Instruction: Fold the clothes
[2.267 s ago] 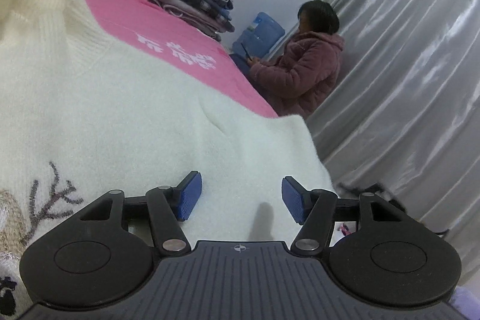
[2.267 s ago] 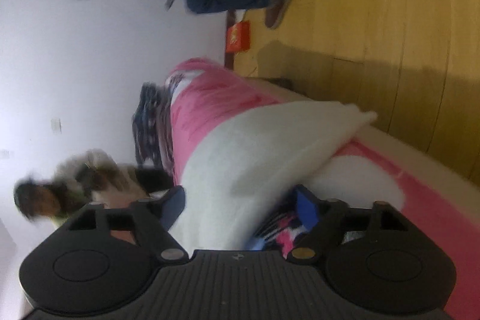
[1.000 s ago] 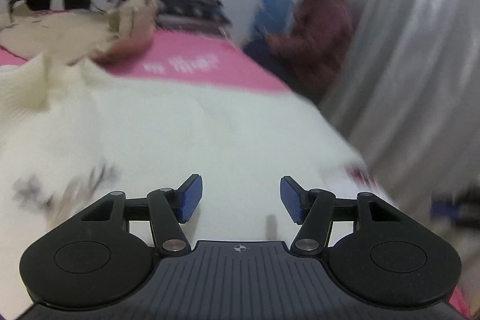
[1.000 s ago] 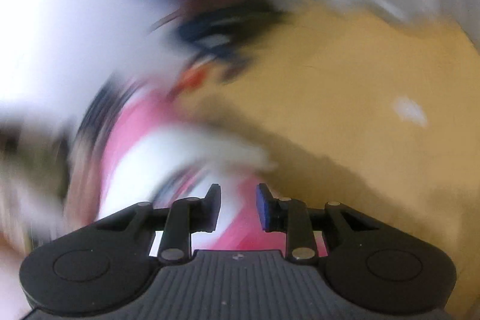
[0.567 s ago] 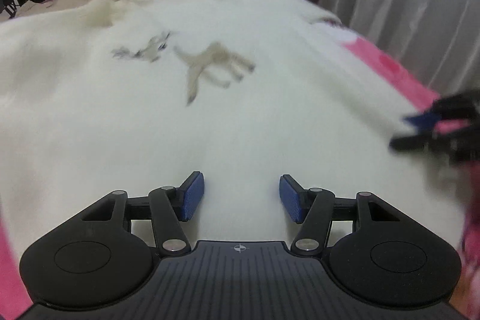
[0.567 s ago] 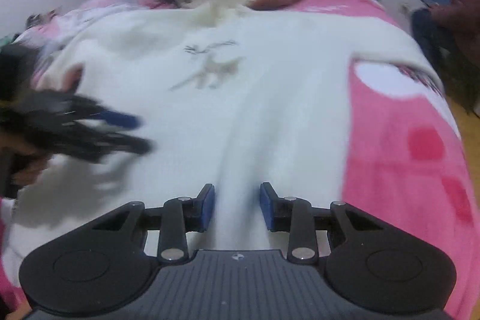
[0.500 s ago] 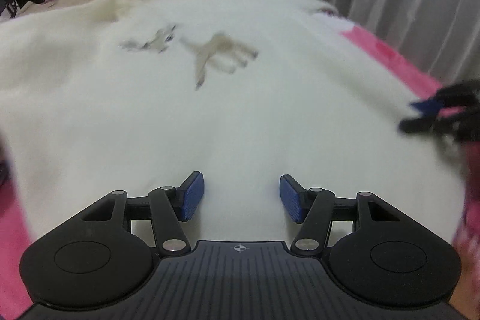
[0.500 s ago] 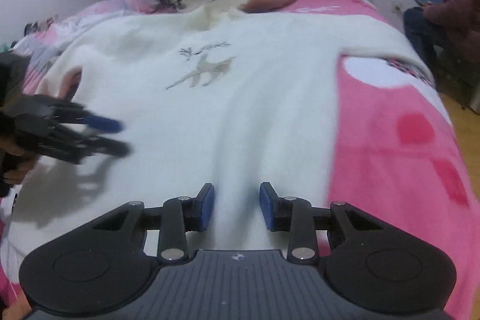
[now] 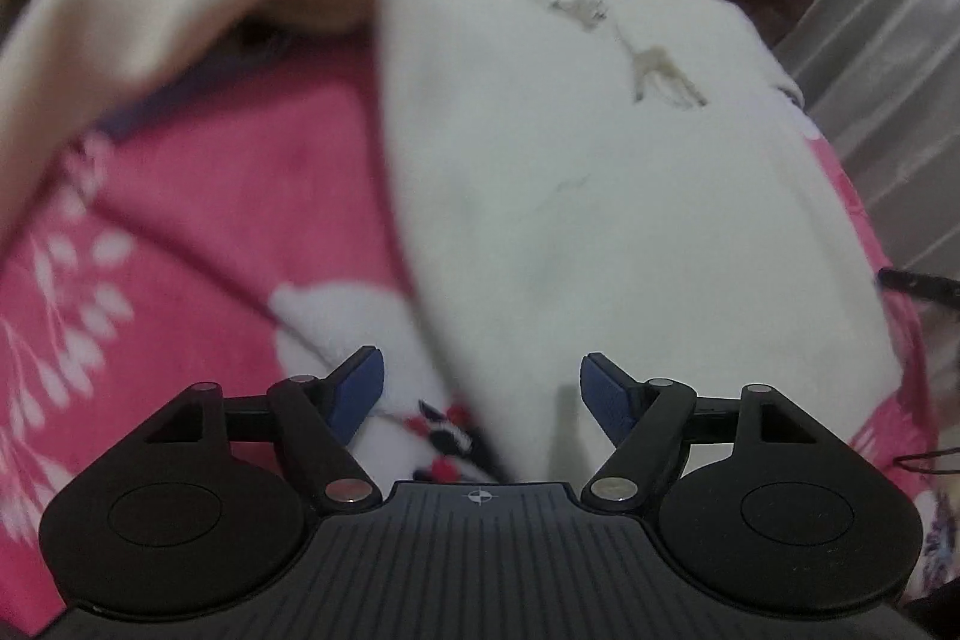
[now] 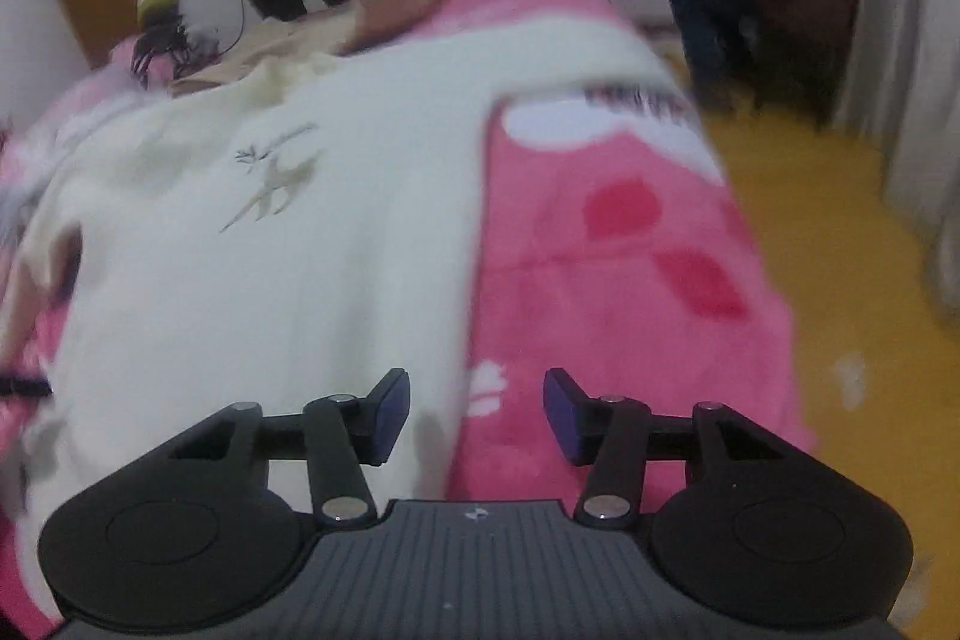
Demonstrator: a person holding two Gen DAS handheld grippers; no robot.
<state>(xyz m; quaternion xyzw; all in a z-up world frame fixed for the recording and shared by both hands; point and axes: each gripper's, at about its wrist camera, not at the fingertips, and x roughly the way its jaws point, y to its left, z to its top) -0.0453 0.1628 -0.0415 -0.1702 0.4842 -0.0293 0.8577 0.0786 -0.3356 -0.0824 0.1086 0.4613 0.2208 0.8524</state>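
While both pairs of jaws are opening with nothing pinched, the left gripper [image 9: 480, 385] now straddles the sweater's [image 9: 570, 160] lower-left hem corner, and the right gripper [image 10: 477, 409] its lower-right side edge; half a second ago both sat mid-garment. Judgement: each is lining up on an edge for the first fold. The cream sweater lies flat on the pink bed [image 10: 630, 280], deer motif [image 10: 276, 187] up, one sleeve [image 9: 150, 10] arching upper left.
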